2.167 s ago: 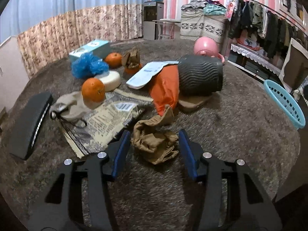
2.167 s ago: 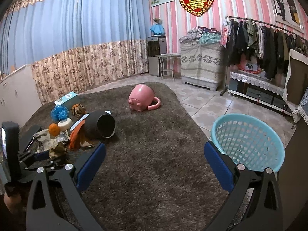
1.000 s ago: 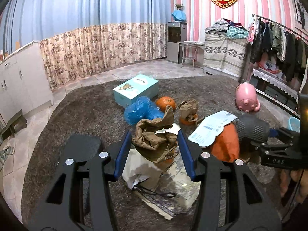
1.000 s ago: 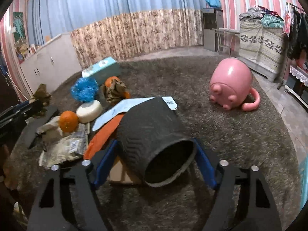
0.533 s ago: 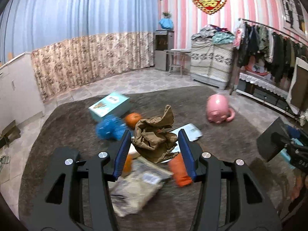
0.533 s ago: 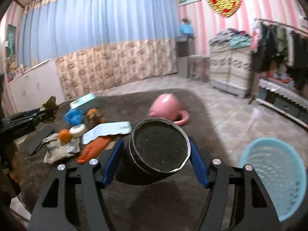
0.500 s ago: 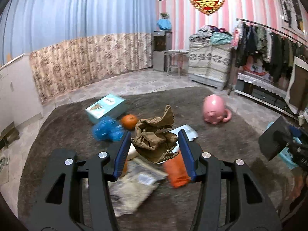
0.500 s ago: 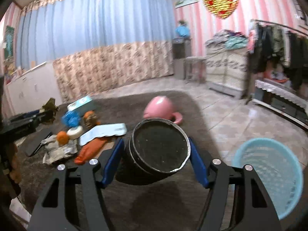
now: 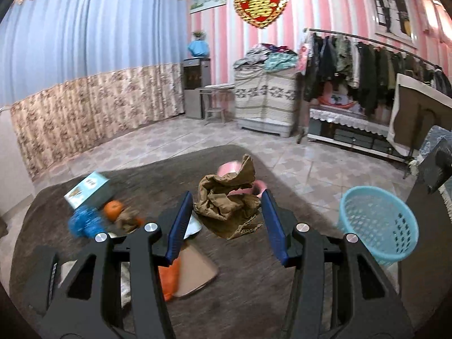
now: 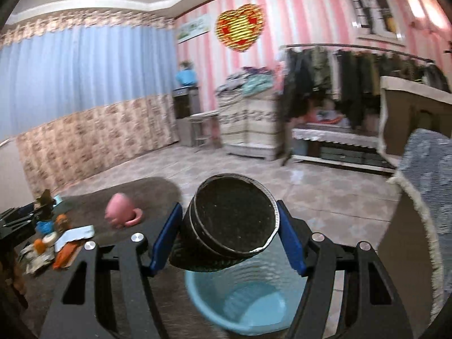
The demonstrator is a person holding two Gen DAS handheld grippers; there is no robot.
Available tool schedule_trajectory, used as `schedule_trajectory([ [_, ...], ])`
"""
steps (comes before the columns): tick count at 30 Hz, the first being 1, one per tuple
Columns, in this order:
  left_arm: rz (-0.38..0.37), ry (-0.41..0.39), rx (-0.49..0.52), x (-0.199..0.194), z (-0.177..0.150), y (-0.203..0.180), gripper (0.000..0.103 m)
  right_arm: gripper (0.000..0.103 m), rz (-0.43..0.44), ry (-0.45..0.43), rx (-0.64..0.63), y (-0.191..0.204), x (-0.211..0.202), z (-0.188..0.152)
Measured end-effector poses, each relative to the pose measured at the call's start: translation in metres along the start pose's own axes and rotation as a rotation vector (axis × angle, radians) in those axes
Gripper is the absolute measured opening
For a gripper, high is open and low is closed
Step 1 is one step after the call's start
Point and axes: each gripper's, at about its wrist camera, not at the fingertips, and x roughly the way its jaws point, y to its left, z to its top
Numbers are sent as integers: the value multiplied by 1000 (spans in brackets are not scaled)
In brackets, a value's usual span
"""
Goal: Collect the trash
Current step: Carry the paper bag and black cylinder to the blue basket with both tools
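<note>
My left gripper (image 9: 227, 220) is shut on a crumpled brown paper bag (image 9: 226, 206) and holds it in the air above the brown rug (image 9: 248, 288). A light blue plastic basket (image 9: 378, 226) stands to its right on the rug's edge. My right gripper (image 10: 227, 238) is shut on a black ribbed cup (image 10: 228, 226), open end facing the camera, held directly over the blue basket (image 10: 248, 302). The cup and right gripper show at the far right of the left wrist view (image 9: 435, 166).
On the rug lie a teal box (image 9: 86, 189), a blue mesh ball (image 9: 84, 223), an orange (image 9: 113, 207), an orange bag (image 9: 169, 276), a tan card (image 9: 195, 271) and a pink pig mug (image 10: 121, 210). A clothes rack (image 9: 367, 67) lines the right wall.
Both grippers have swung right toward the basket. The right gripper with the black cup now hangs over the basket. The left gripper still carries the paper bag.
</note>
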Motion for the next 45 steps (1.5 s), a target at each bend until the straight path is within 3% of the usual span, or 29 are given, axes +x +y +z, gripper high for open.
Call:
schedule_trajectory([
  [5, -85, 16, 21, 16, 14, -44, 50, 66, -90, 7, 55, -33, 5, -11],
  [12, -194, 62, 75, 56, 11, -114, 50, 66, -161, 103, 36, -51, 38, -45],
  [19, -303, 131, 136, 109, -14, -189, 50, 66, -200, 119, 120, -88, 45, -65],
  [27, -366, 205, 178, 151, -45, -241, 50, 66, -217, 137, 171, -104, 57, -74],
  [32, -390, 236, 188, 165, -48, -255, 57, 66, -215, 142, 176, -103, 61, -76],
  [34, -382, 226, 178, 162, -45, -249, 78, 66, -213, 143, 173, -100, 62, -77],
  [36, -356, 192, 177, 158, -39, -244, 84, 66, -206, 144, 175, -99, 65, -77],
  [45, -225, 128, 150, 140, -20, -190, 95, 66, -180, 154, 159, -75, 83, -82],
])
